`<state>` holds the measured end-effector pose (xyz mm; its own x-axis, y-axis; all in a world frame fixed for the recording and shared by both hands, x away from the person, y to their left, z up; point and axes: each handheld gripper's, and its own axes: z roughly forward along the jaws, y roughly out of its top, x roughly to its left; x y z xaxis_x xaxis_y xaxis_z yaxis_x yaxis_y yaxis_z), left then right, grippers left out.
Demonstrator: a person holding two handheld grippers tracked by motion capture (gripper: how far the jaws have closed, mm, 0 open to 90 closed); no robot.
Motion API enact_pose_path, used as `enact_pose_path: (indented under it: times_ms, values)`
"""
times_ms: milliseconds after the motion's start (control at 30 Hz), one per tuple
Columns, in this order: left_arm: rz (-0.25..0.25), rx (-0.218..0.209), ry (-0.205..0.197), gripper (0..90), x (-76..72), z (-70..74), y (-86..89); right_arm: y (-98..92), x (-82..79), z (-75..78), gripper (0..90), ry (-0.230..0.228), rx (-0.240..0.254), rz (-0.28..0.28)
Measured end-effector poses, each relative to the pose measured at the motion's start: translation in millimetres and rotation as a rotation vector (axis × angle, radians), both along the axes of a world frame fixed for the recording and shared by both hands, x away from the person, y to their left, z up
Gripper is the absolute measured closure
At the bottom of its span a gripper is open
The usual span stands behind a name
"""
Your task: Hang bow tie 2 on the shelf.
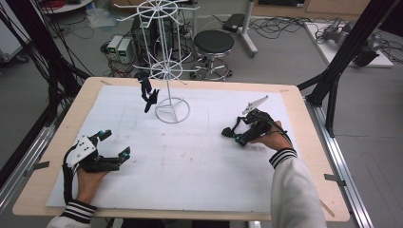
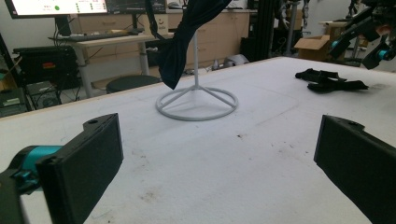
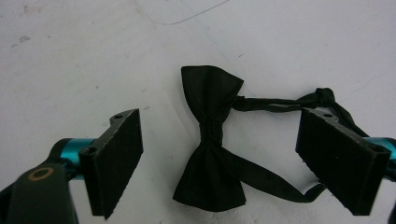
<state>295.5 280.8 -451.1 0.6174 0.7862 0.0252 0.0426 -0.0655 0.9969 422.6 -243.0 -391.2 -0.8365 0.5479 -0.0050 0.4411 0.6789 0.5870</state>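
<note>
A black bow tie lies flat on the white table cover, its thin strap looping off to one side. My right gripper hovers over it, open, with one jaw on each side of the tie and apart from it. In the high view this gripper is at the table's right, over the bow tie. My left gripper rests open and empty near the front left. A second dark tie hangs from the white wire stand.
The wire stand rises at the table's back centre, with the dark hanging tie beside its post. The bow tie and the right gripper show far off. Wooden table edges frame the white cover.
</note>
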Motion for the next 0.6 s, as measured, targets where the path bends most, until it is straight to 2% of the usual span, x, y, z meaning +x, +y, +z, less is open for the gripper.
enact_pose_path:
  times_ms: [100,233,433,600]
  values:
    - [0.002,0.001,-0.001,1.8,0.0,-0.1,0.2,1.4,1.5,-2.2,14.4,0.007,-0.001,0.000]
    - [0.002,0.000,-0.003,1.7,-0.1,-0.2,0.1,0.1,3.1,-6.1,14.5,0.023,-0.034,-0.005]
    - [0.007,-0.001,-0.008,1.7,-0.6,-0.5,0.2,1.5,3.0,-7.5,15.0,0.033,-0.022,0.003]
    - [0.009,-0.004,-0.007,1.7,-0.7,-0.7,0.5,5.3,4.0,-11.8,20.5,0.051,-0.045,0.011]
